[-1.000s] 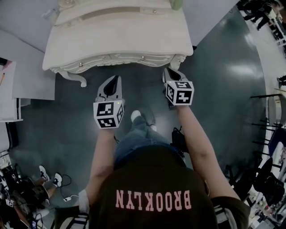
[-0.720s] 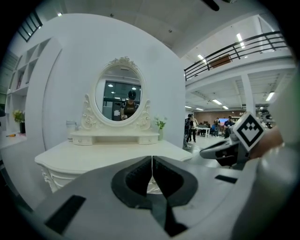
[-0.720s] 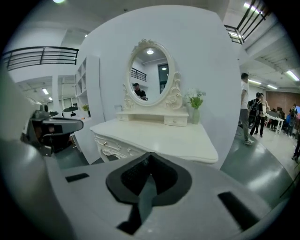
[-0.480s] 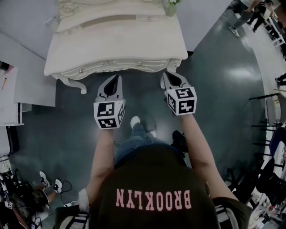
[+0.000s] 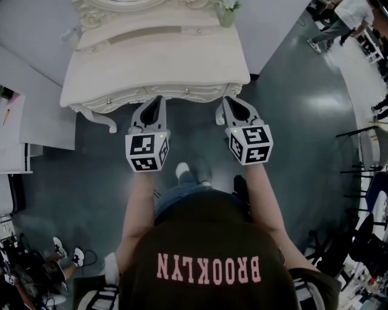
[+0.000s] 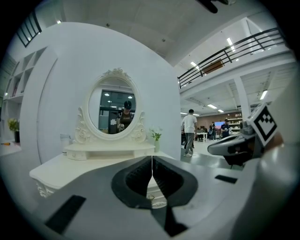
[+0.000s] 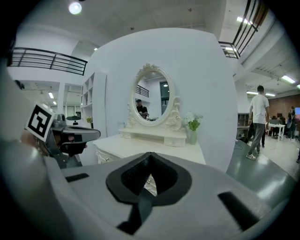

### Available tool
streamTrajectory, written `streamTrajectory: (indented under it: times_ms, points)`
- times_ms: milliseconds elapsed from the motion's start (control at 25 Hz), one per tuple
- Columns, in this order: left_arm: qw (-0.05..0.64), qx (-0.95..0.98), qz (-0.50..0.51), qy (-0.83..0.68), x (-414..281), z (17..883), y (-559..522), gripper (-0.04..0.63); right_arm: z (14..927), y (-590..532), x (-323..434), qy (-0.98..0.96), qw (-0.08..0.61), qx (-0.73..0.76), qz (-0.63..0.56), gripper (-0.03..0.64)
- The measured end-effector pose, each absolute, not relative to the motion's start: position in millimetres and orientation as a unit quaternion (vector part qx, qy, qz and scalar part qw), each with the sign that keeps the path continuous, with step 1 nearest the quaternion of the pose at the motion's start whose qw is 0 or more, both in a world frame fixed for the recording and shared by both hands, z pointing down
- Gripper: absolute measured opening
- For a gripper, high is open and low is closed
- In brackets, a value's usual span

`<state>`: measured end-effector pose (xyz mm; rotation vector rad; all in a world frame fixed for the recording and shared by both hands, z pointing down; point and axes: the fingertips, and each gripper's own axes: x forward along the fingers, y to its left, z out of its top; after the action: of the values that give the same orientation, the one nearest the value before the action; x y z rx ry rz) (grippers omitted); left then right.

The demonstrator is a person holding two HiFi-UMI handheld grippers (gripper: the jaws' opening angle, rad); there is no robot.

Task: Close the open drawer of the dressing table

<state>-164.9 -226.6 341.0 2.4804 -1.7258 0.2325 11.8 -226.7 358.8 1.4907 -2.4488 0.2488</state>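
The cream dressing table (image 5: 157,60) stands ahead of me, with its oval mirror (image 6: 115,110) on top. Its front row of drawer fronts with small knobs (image 5: 186,91) looks flush with the table's edge in the head view; no drawer stands out. My left gripper (image 5: 160,98) is shut and empty, its tips just before the front edge near the middle. My right gripper (image 5: 225,100) is also shut and empty, by the table's right front corner. In the left gripper view the jaws (image 6: 151,176) meet along a thin line; in the right gripper view the jaws (image 7: 149,168) are likewise together.
A small vase with a plant (image 5: 225,15) stands at the tabletop's back right. A white desk (image 5: 24,121) lies to the left. My feet (image 5: 182,169) are on the dark floor below the grippers. People walk in the background (image 6: 190,131), and chairs stand at right (image 5: 364,242).
Both grippers have lifted and now sit level with the table's front edge. They have stayed shut, and the table shows no change.
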Motion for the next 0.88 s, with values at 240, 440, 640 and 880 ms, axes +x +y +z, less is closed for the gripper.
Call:
streamTrajectory:
  times_ms: [240, 440, 640, 880]
  points:
    - [0.039, 0.824, 0.067, -0.561, -154, 326, -230, 0.006, 344, -225, 23, -0.840, 0.099, 0.528, 0.070, -0.005]
    - [0.026, 0.828, 0.059, -0.557, -153, 312, -237, 0.006, 315, -227, 23, -0.839, 0.079, 0.537, 0.037, -0.005]
    - [0.011, 0.830, 0.045, -0.556, -152, 293, -241, 0.006, 292, -230, 26, -0.837, 0.063, 0.543, 0.019, -0.005]
    - [-0.009, 0.835, 0.041, -0.549, -148, 280, -240, 0.006, 280, -231, 27, -0.837, 0.063, 0.543, 0.007, -0.005]
